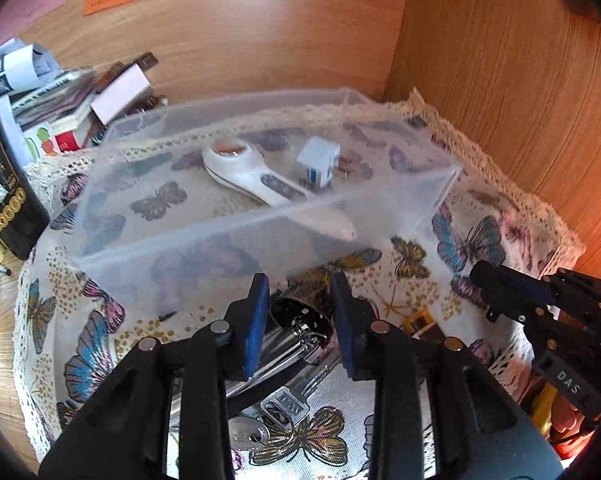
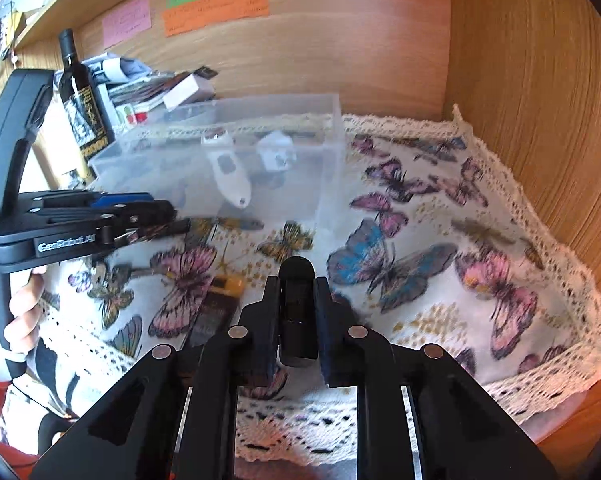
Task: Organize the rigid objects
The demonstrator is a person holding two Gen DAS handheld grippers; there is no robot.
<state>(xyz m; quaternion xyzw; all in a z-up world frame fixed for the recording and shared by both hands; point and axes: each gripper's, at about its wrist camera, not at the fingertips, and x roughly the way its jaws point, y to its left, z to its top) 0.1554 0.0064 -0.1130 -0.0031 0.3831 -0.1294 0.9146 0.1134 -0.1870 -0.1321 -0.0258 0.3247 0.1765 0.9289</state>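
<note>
Left wrist view: my left gripper (image 1: 300,320) hangs with jaws apart over a small brass bell (image 1: 306,308) lying on the butterfly-print cloth (image 1: 472,240). The far clear plastic bin (image 1: 180,236) already holds a white magnifier (image 1: 256,178) and white plug adapter (image 1: 316,162).

Right wrist view: my right gripper (image 2: 296,316) is clamped on a black cylindrical object (image 2: 297,312); a yellow-and-black flat item (image 2: 216,308) lies loose, near left. Several things remain unsorted, I judge.

One clear plastic bin (image 1: 236,216) sits ahead of the left hand-held gripper (image 1: 300,320), holding two things: one white magnifier (image 1: 244,176) and one white plug adapter (image 1: 318,164). One wine bottle (image 2: 80,96) stands far left. Two keys (image 1: 268,420) lie beneath that hand-held gripper.
</note>
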